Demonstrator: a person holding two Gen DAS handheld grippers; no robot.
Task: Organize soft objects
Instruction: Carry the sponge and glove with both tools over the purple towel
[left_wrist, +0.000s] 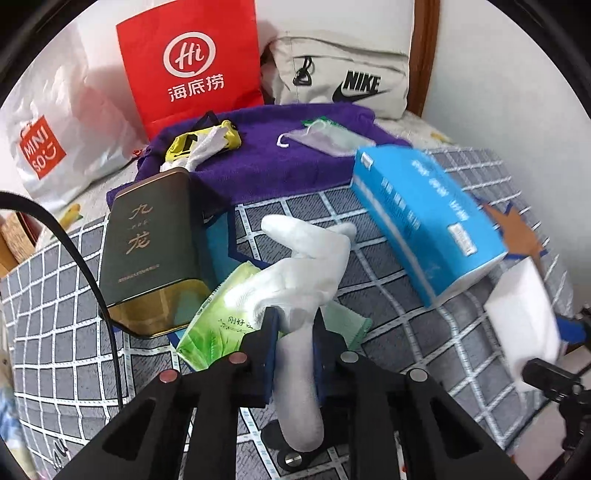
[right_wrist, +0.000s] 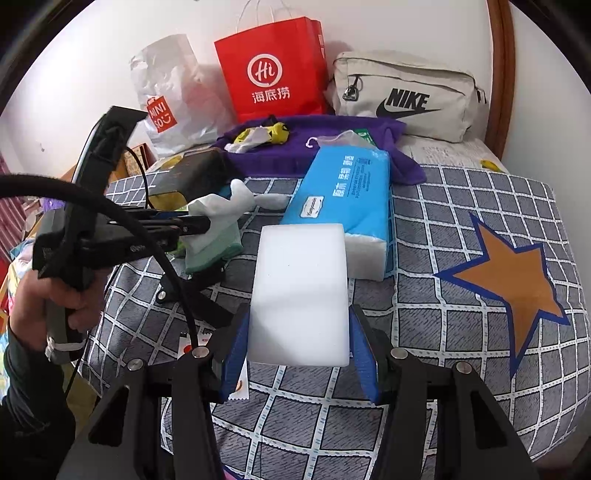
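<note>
Your left tongs (left_wrist: 293, 343) grip a white sock (left_wrist: 301, 280); your right tongs (right_wrist: 299, 354) clamp a white sponge block (right_wrist: 301, 291), just before the blue tissue pack (right_wrist: 347, 199).

Bright, fisheye-warped, perhaps slight blur

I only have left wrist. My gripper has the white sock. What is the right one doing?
Observer: Right gripper grips a white sponge block, lifted above the bed.
Operator: Anything under that block?
Observer: The blue tissue pack lies just past it on the bedspread.
Operator: How does my side look from there?
Observer: Left gripper is seen side-on, with the sock bunched at its tip. A hand holds its grip.
</note>
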